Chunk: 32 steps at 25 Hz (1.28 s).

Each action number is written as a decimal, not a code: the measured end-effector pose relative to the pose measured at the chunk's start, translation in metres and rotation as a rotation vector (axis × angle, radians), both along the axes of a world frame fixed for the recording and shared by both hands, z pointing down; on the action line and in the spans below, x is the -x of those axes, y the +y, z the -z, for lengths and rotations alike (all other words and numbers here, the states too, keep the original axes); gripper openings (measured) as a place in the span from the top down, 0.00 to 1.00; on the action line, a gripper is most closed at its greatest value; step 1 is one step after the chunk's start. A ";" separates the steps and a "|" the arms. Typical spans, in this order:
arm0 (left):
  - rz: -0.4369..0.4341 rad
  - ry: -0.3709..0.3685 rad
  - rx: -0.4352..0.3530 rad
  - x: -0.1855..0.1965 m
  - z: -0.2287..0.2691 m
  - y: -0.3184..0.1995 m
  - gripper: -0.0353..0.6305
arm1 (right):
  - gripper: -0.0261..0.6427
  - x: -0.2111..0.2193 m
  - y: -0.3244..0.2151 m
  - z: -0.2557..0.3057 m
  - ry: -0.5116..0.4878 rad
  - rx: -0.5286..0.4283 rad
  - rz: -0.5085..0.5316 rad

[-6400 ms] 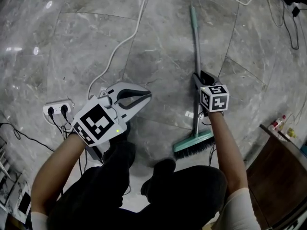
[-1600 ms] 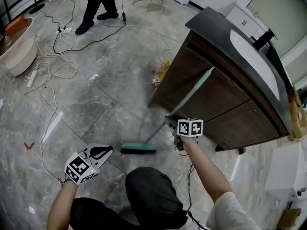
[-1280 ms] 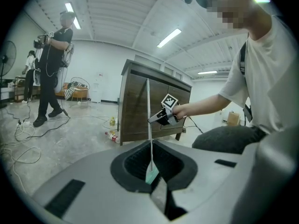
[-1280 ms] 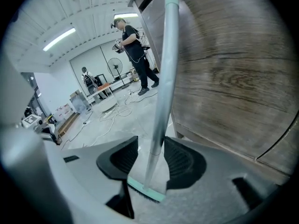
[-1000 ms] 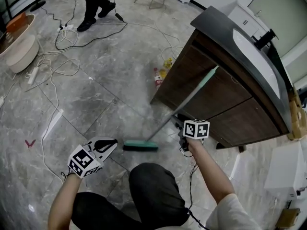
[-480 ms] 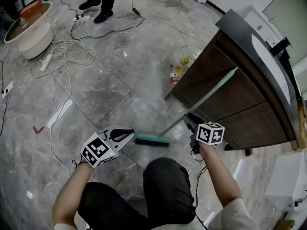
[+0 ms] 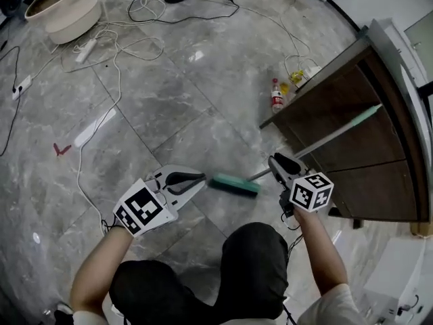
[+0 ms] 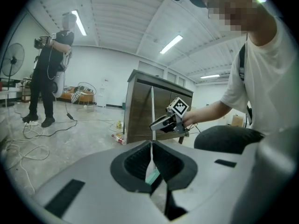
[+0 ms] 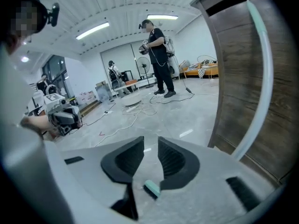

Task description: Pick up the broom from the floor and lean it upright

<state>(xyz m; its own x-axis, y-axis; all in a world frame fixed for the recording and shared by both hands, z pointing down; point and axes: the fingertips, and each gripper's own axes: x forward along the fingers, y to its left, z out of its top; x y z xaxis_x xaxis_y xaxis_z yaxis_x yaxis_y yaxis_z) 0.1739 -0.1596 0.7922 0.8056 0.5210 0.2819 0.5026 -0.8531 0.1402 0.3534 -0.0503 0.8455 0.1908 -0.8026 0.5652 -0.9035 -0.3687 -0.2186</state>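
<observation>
The broom leans against the dark wooden cabinet (image 7: 325, 100). Its teal head (image 7: 233, 183) rests on the floor and its handle (image 7: 338, 133) slants up to the cabinet front. My right gripper (image 7: 276, 160) hovers just below the handle's lower part, clear of it. Its jaws are closing with only floor between them (image 9: 150, 146); the handle (image 9: 261, 78) stands off to the right, the head (image 9: 152, 189) below. My left gripper (image 7: 201, 177) is shut and empty, its tips just left of the broom head. Past its tips (image 8: 152, 142) I see the handle (image 8: 152, 111).
A plastic bottle (image 7: 276, 95) and small items lie at the cabinet's corner. Cables and a power strip (image 7: 95, 127) cross the marble floor at left; a round basin (image 7: 64, 9) sits at top left. Another person (image 9: 159, 55) stands farther back.
My right gripper has drawn back from the handle and its jaws have narrowed. The broom stays leaning on the cabinet. My left gripper has come nearer the broom head.
</observation>
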 end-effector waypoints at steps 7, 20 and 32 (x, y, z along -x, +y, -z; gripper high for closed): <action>0.042 -0.071 -0.024 0.024 -0.030 -0.005 0.93 | 0.85 0.029 -0.026 -0.005 0.019 0.023 0.113; 0.215 -0.159 0.077 0.069 0.115 0.051 0.93 | 0.85 0.088 0.014 0.136 -0.084 0.056 0.182; 0.341 -0.230 0.087 0.096 0.326 0.129 0.93 | 0.86 0.102 0.109 0.370 -0.071 0.071 0.206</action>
